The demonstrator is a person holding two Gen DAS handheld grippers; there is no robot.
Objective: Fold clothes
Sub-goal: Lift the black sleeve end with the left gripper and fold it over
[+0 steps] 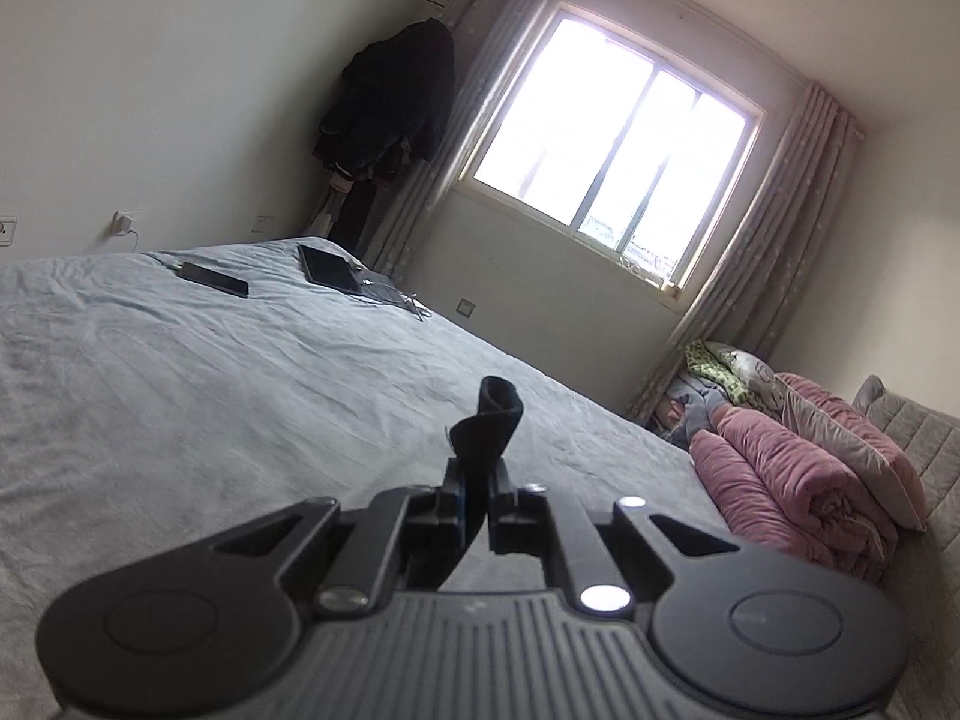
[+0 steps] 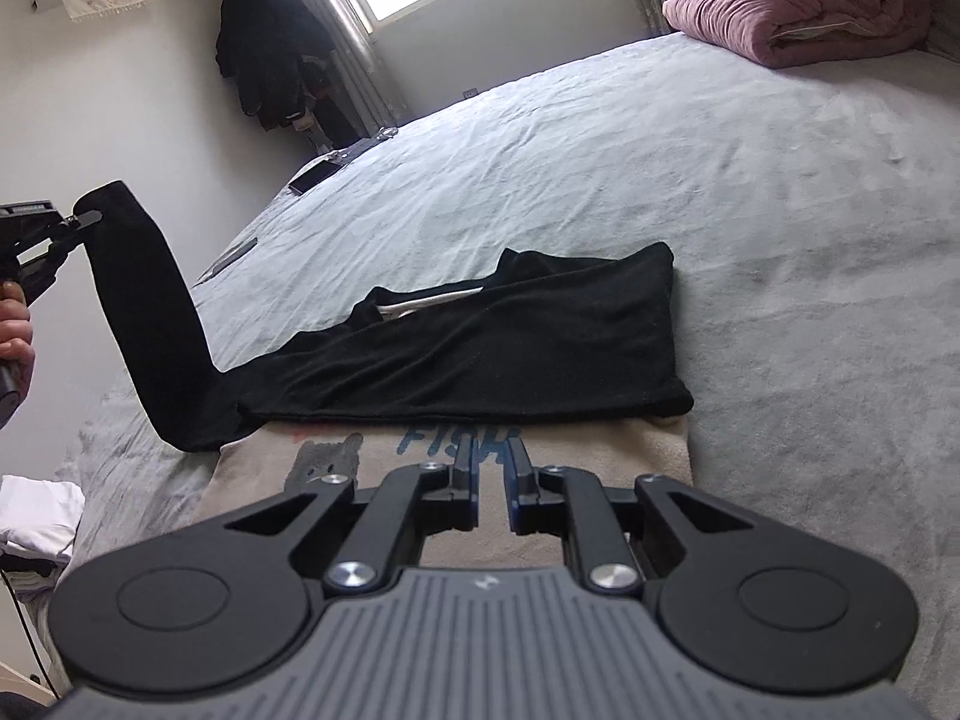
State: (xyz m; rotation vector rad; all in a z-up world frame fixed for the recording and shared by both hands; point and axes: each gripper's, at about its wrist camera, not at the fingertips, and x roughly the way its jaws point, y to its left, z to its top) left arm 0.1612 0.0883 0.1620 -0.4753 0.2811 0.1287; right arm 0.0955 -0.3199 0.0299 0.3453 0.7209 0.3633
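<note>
Right wrist: left claw [image 2: 90, 217] pinching lifted black sleeve [image 2: 144, 312]

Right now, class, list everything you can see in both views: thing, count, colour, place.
garment: 1, black, on bed, sleeve lifted
shirt: 1, beige, printed, under garment
bed: 1, grey sheet
quilt: 1, pink, folded, bed's far end
phone: 1, black, on bed
tablet: 1, black, on bed
coats: dark, hanging in corner
window: 1, bright
curtains: grey, beside window
left tool: shut on sleeve
right tool: slightly open, over shirt
</note>
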